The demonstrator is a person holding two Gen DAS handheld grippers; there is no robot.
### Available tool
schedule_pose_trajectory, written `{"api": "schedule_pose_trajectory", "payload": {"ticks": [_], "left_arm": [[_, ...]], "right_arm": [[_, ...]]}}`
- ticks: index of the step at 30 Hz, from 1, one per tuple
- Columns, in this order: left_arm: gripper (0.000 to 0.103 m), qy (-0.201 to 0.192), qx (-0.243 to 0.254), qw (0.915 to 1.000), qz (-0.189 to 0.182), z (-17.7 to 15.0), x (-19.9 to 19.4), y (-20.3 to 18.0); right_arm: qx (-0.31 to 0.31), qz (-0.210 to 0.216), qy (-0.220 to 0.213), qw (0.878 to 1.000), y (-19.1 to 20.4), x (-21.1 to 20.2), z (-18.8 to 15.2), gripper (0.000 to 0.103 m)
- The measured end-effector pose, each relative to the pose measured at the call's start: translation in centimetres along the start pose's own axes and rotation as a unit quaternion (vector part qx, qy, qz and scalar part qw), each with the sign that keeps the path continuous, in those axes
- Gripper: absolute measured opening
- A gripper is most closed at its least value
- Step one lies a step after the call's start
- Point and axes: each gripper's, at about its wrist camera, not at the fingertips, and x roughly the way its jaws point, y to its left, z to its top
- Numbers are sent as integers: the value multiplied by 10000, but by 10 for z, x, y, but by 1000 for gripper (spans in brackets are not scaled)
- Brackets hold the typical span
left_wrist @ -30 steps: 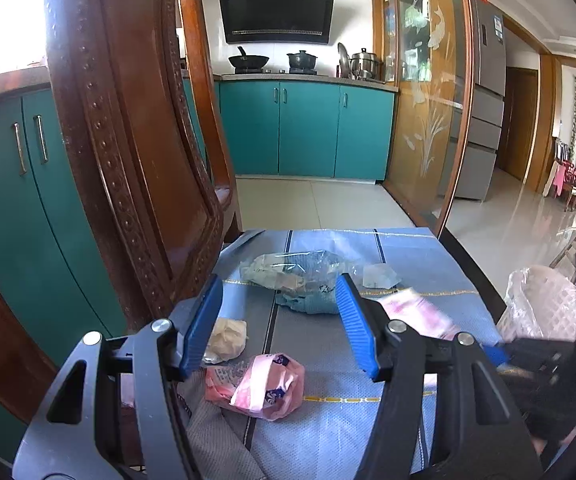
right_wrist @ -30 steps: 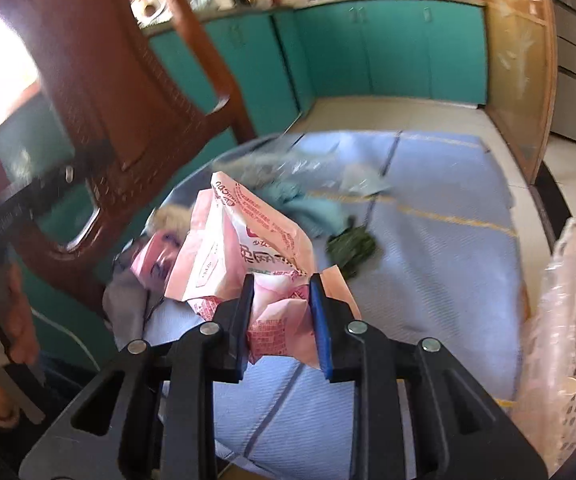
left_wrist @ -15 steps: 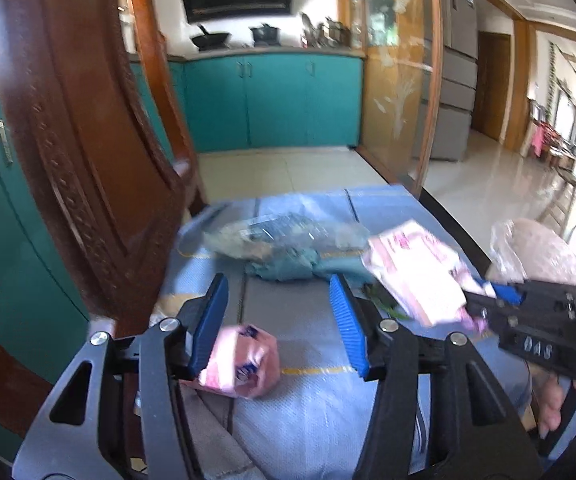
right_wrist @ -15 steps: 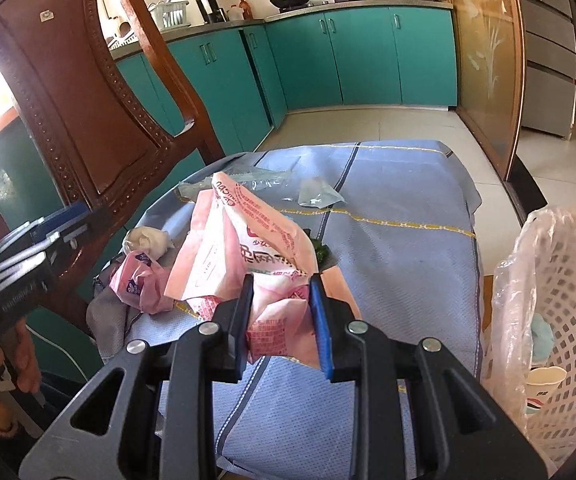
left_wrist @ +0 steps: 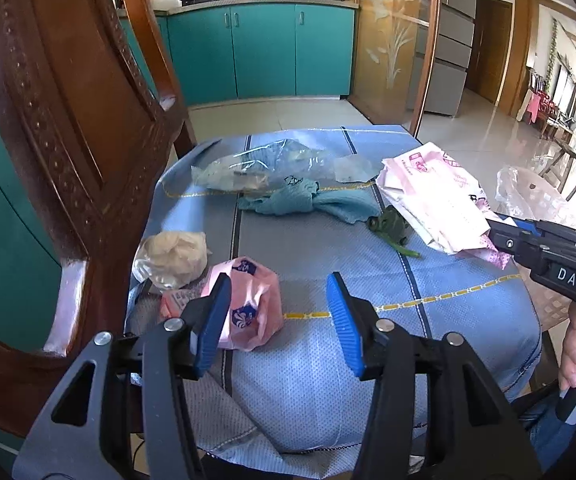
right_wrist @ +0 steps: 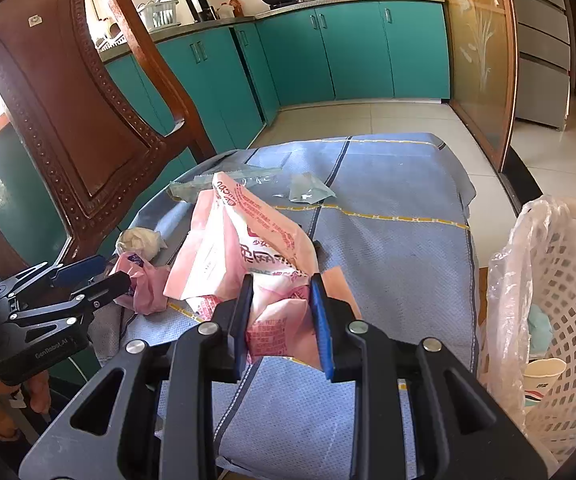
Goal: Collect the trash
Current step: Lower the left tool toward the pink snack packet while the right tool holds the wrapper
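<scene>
Trash in the left wrist view: a crumpled pink wrapper (left_wrist: 250, 312) lies lower centre, touching the inner side of the open left gripper (left_wrist: 280, 320)'s left pad. Right wrist view: the right gripper (right_wrist: 282, 320) clamps a pink printed bag (right_wrist: 248, 248) at centre, left of the lined basket (right_wrist: 563, 320).

On the cloth-covered table (left_wrist: 427, 280), a small wrapper (left_wrist: 248, 308) lies nearest the left edge, a crumpled wad (left_wrist: 174, 254) just behind it. A knotted rag (left_wrist: 299, 202) sits mid-table, a clear bag (left_wrist: 256, 164) behind it. The lined basket (right_wrist: 567, 300) stands beside the table's right edge (a paper cup (right_wrist: 543, 376) inside).
</scene>
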Motion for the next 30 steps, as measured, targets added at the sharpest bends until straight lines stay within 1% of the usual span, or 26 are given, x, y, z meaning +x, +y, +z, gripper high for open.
{"api": "schedule_pose_trajectory", "payload": {"ticks": [5,10,15,18,21,23,25,26,27,29,30], "left_arm": [[54,80,14,9997,-237,-3,0,1],[57,281,-46,9983,-514,-7,6,3],[58,332,14,9978,-565,-9,8,2],[58,379,17,9981,-494,-9,13,2],[56,424,-20,9988,-240,-8,25,3],[55,408,-43,9990,-150,-6,29,4],[48,380,-52,9993,-9,-4,33,3],[37,355,-67,9993,60,-4,33,4],[22,313,-63,9994,131,-4,33,4],[6,254,-29,9995,202,-3,32,5],[1,218,-25,9996,185,-3,30,5]], "right_arm": [[28,-26,28,10000,-1,1,-1,28],[86,-8,45,10000,-2,2,0,28],[91,34,47,9999,-2,2,1,28],[74,76,54,9999,-1,0,1,29],[16,108,12,9999,1,-3,1,29],[1,125,1,9999,1,-4,0,29],[9,137,-4,9999,0,-5,0,29],[12,135,-8,9999,0,-5,0,29],[14,135,-13,9999,0,-6,0,29],[13,144,-27,9999,0,-7,0,29],[11,143,-42,9999,0,-8,0,29]]}}
